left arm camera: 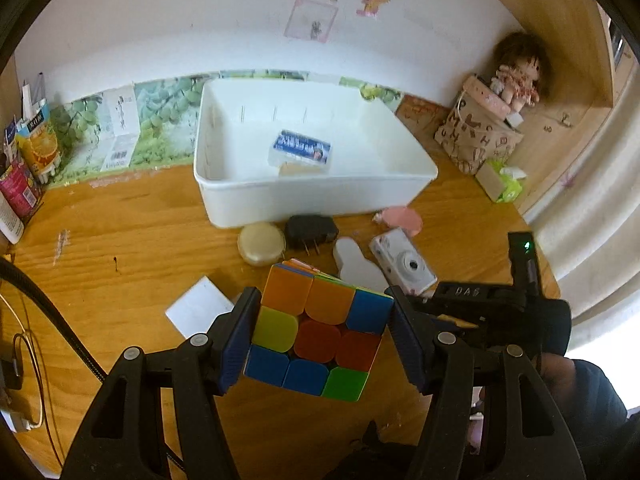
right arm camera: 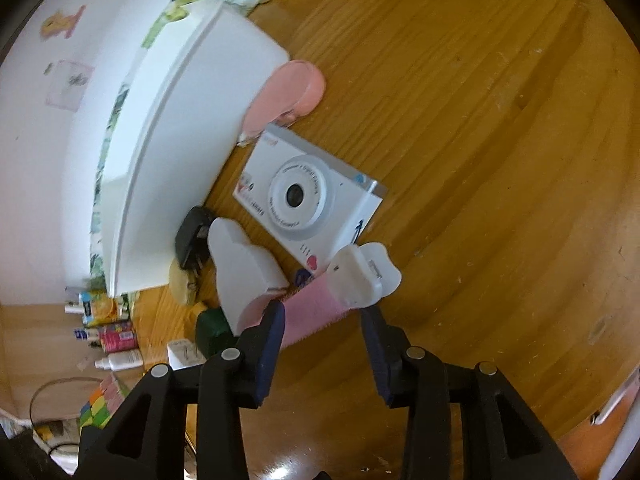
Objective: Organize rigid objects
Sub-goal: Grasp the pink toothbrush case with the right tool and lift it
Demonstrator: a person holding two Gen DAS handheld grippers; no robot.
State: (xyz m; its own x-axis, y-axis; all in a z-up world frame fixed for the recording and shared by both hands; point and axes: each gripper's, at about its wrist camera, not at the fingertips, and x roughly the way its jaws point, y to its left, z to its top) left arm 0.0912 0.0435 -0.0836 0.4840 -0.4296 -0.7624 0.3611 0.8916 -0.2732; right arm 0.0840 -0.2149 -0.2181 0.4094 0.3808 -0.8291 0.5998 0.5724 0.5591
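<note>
Clamped between the blue pads of the left claw is a puzzle cube, its face of orange, red, blue, green and yellow tiles turned toward the lens and held clear above the wooden bench. Just past the cube on the bench lie a round cream tin, a black plug adapter with its prongs pointing this way, a white bunny-shaped case, and a white compact camera. A white card lies flat to the left of the claw. Beyond these sits a white plastic bin, and inside it rests a small clear packet with a blue label. A pink round item lies at the bin's near right corner. Farther right are a patterned paper bag and a doll on top of it.

From the right wrist view, the right claw stands part open, its jaws apart with a pink strap and its white end piece lying between and just ahead of them; whether the pads touch the strap I cannot tell. The compact camera lies lens-up just beyond, close to the bin's wall, with the bunny-shaped case on its left.
</note>
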